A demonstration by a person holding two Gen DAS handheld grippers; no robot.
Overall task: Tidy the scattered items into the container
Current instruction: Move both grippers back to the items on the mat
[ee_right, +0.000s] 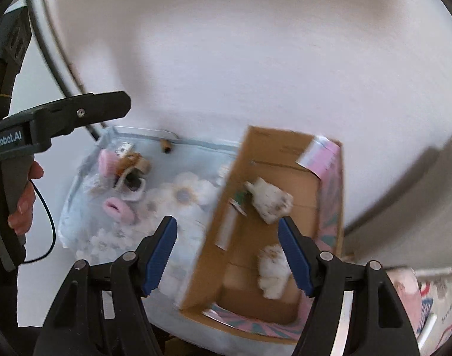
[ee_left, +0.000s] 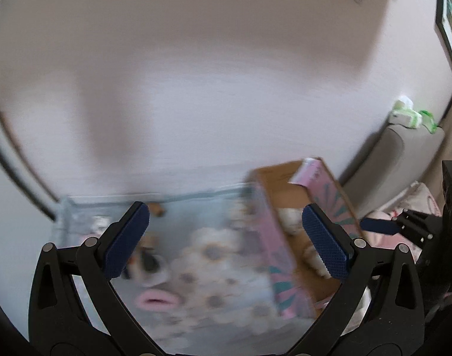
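An open cardboard box (ee_right: 255, 231) with pink patterned sides (ee_left: 273, 237) stands on a light blue floral cloth (ee_right: 178, 195). Two white plush toys lie inside it, one at the far end (ee_right: 270, 201) and one nearer (ee_right: 273, 270). My right gripper (ee_right: 227, 255) hovers above the box, open and empty. On the cloth to the left lie a pink scrunchie (ee_right: 119, 209) (ee_left: 157, 299), a second pink item (ee_right: 107, 163), a heap of small things (ee_right: 132, 175) and a small brown piece (ee_right: 166, 148). My left gripper (ee_left: 226, 237) is open and empty above the cloth.
A person's hand (ee_right: 24, 204) holds the left gripper (ee_right: 122, 103) at the left edge, with a thin black cable looping below. A grey cushioned seat (ee_left: 398, 154) with green-and-white packets (ee_left: 410, 115) stands to the right. A white wall lies behind. The left wrist view is blurred.
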